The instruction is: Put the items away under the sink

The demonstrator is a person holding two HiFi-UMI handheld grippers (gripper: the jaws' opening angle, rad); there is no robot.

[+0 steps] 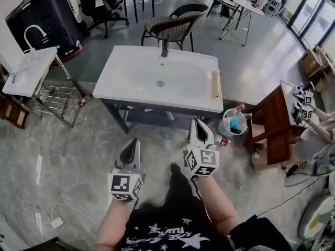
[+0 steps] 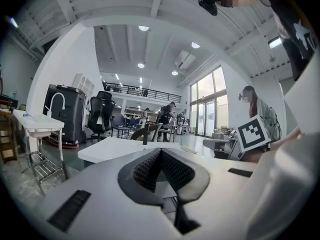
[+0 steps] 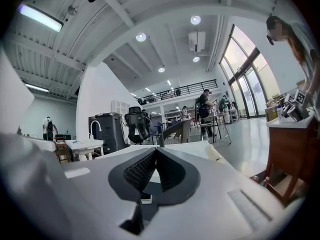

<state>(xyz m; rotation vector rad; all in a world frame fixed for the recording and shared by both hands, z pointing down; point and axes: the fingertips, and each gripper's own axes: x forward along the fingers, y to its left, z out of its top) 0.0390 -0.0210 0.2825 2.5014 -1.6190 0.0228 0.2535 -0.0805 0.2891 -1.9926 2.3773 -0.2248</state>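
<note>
- At the far left, a small white washstand (image 1: 30, 67) on a metal frame is standing apart from the main sink, with a black cabinet (image 1: 44, 17) behind it.
- A small bottle (image 1: 84, 101) is lying on the floor beside that frame's foot, and a white cable (image 1: 55, 223) is trailing across the floor nearer the person.
- The left gripper (image 1: 134, 143) is being held out in front of the person, short of the sink. Its own view is showing the ribbed pads pressed together with nothing between them.
- The white sink (image 1: 120, 82) is sitting in the middle with its dark faucet (image 1: 165, 47) at the back. A pale beige strip (image 1: 215, 83) is lying along its right rim.
- The dark open base (image 1: 144, 114) is showing beneath the basin's front edge.
- The right gripper (image 1: 194, 122) is reaching closer to the sink's front edge than the left one. Its jaws are also meeting tip to tip, pinching nothing.
- The items are waiting on the floor just right of the sink's base: a plastic bag (image 1: 233, 124) with something teal inside, and a red-capped bottle (image 1: 222, 140) lying beside it.
- A brown wooden stand (image 1: 273, 122) is standing right of the bag, and more marker cubes (image 1: 303, 106) are resting on top of it.
</note>
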